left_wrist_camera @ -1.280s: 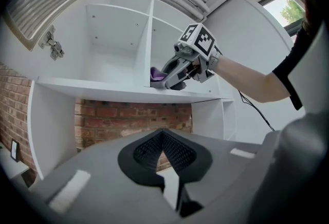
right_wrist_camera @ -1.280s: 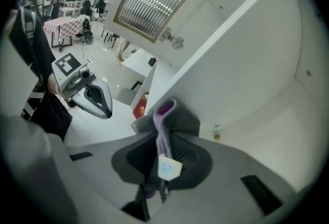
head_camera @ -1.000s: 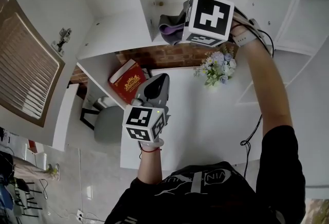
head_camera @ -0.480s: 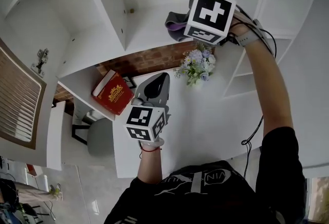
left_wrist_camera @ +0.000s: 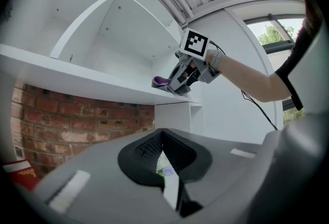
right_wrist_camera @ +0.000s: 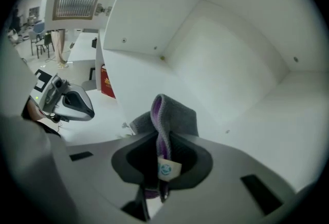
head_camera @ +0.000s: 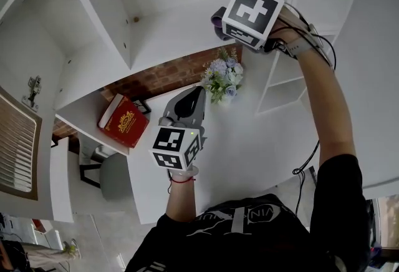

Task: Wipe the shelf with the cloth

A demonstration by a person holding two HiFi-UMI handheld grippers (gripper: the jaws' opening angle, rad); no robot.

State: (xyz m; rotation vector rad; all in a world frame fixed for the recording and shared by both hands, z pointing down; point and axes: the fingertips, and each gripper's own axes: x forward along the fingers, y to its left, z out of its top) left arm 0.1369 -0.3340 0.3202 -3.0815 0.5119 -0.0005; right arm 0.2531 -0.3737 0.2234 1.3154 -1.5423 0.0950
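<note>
My right gripper [head_camera: 222,22] is raised to the white upper shelf [head_camera: 156,40] and is shut on a grey cloth with a purple edge [head_camera: 217,16]. The cloth [right_wrist_camera: 174,114] sticks up between the jaws and rests against the shelf board [right_wrist_camera: 288,115], with a small white tag at its base. From the left gripper view, the right gripper [left_wrist_camera: 180,79] presses the cloth [left_wrist_camera: 160,82] onto the shelf's top [left_wrist_camera: 77,76] near its right end. My left gripper [head_camera: 197,92] hangs lower over the desk, shut with nothing in it.
A red book [head_camera: 123,122] lies on a lower shelf at the left. A small bunch of flowers [head_camera: 221,77] stands on the white desk [head_camera: 249,146] by a brick wall [head_camera: 168,74]. A vertical divider [head_camera: 106,15] splits the upper shelf. A cable hangs from the right arm.
The right gripper has carried the cloth to the right along the shelf, away from the divider. The head view has swung, and the left gripper has stayed where it was.
</note>
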